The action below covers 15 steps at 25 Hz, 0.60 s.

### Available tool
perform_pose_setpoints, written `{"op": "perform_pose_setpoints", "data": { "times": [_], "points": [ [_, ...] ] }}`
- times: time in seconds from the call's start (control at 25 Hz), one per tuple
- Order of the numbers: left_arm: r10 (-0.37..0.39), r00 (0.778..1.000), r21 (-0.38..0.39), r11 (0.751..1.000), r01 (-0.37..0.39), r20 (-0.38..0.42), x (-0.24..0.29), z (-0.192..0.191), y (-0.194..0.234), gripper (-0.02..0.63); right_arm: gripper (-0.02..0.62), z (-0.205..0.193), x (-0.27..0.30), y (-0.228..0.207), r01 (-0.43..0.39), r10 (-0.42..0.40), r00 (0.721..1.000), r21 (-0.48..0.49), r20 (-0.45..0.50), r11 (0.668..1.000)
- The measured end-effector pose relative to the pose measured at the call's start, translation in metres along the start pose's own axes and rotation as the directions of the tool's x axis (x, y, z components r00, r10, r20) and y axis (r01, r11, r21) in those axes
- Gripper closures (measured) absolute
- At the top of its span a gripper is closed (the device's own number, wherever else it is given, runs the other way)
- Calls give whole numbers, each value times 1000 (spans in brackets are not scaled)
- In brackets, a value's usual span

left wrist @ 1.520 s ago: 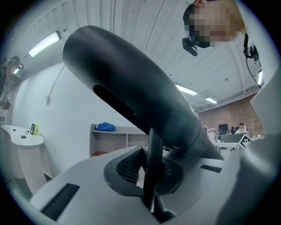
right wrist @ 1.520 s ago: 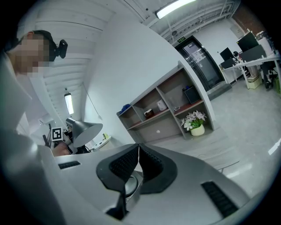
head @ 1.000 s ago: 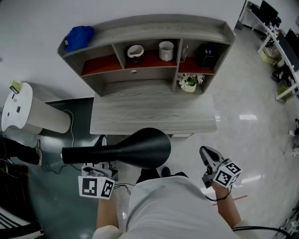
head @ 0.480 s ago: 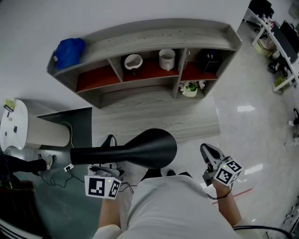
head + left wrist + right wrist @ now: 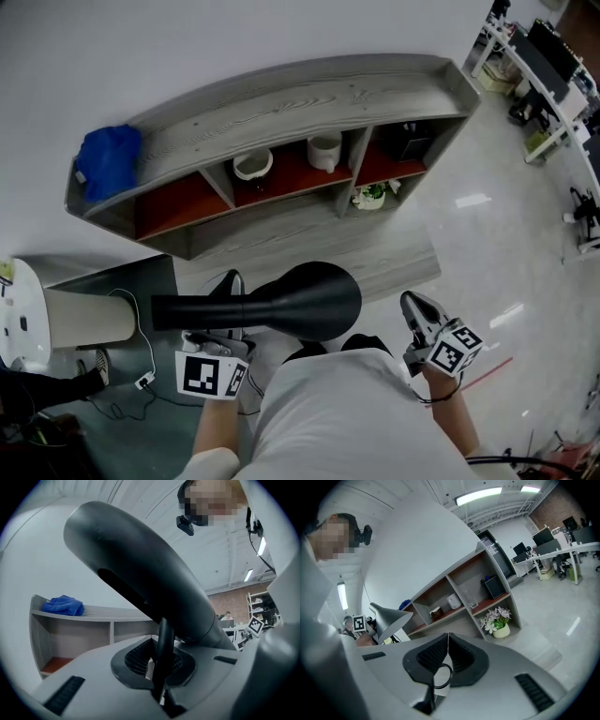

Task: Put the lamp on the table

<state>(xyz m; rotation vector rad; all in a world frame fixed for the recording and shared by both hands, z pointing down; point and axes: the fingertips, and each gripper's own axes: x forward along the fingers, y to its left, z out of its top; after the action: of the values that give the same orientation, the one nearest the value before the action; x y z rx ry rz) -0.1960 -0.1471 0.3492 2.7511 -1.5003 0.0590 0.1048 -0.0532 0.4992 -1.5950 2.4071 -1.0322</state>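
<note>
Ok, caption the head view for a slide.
Left gripper grips a black lamp in front of the desk; right gripper shut, empty.

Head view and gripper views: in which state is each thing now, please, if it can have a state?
lamp: held in the air, lying sideways, not yet on the table.
left tongs: shut on the lamp's thin stem.
right tongs: shut, holding nothing.
table: no lamp on it.
white mug: upright in a shelf compartment.
blue cloth: crumpled on the shelf top.
</note>
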Motion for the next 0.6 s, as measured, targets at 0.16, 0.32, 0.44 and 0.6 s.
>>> {"op": "perform_pose_setpoints", "data": {
  "times": [0.16, 0.32, 0.44, 0.6],
  "points": [
    [-47, 999, 5, 999, 47, -3, 31, 1, 7, 603, 575, 5, 15, -2, 25, -25, 1000, 12, 15, 1000],
    [-46, 999, -12, 999, 46, -13, 59, -4, 11, 603, 575, 13, 27, -10, 18, -18, 1000, -10, -4, 1000],
    [-50, 999, -33, 998, 50, -7, 81, -7, 10, 603, 575, 22, 35, -22, 2, -3, 1000, -24, -23, 1000],
    [-42, 999, -44, 998, 42, -1, 104, -9, -3, 603, 575, 34, 40, -42, -30, 28, 997, -28, -68, 999]
  ]
}}
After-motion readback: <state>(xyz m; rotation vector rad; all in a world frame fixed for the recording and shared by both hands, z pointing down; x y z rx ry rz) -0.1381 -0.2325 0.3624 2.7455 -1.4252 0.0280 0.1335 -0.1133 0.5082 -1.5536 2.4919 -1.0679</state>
